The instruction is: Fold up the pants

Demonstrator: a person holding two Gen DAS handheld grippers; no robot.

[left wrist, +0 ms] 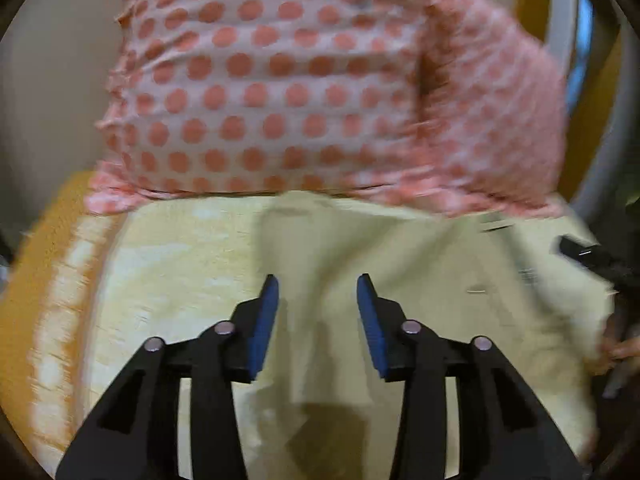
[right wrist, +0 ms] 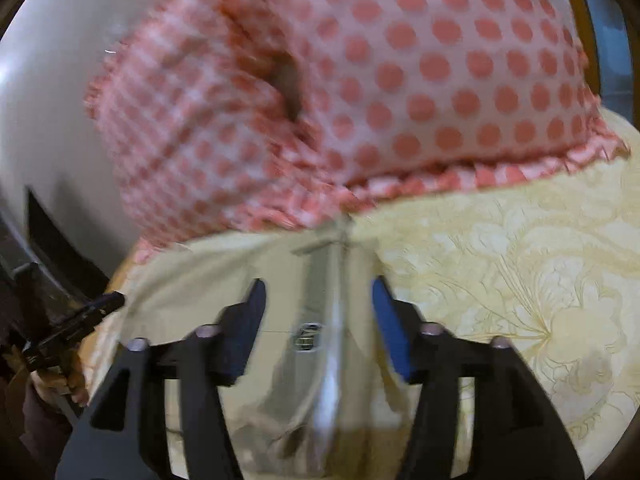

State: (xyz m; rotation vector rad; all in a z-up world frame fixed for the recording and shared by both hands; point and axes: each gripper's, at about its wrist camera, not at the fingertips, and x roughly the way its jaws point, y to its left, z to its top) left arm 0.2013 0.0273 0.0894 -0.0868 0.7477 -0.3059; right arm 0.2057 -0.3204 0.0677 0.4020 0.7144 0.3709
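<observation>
Pale cream pants (left wrist: 360, 248) lie on a yellow floral bedspread (right wrist: 520, 280). In the right wrist view the pants' fly seam and a metal button (right wrist: 306, 336) run between my fingers. My left gripper (left wrist: 318, 280) is open above a wrinkled part of the pants, holding nothing. My right gripper (right wrist: 318, 284) is open, its jaws either side of the fly seam, not closed on it. The right gripper's black tip shows at the right edge of the left wrist view (left wrist: 580, 252), and the left gripper's tip shows at the left edge of the right wrist view (right wrist: 80, 320).
A large pink pillow with coral dots (left wrist: 280, 80) lies just beyond the pants, also in the right wrist view (right wrist: 400, 80). An orange border (left wrist: 44, 272) marks the bedspread's left edge. A pale wall (right wrist: 48, 100) stands behind.
</observation>
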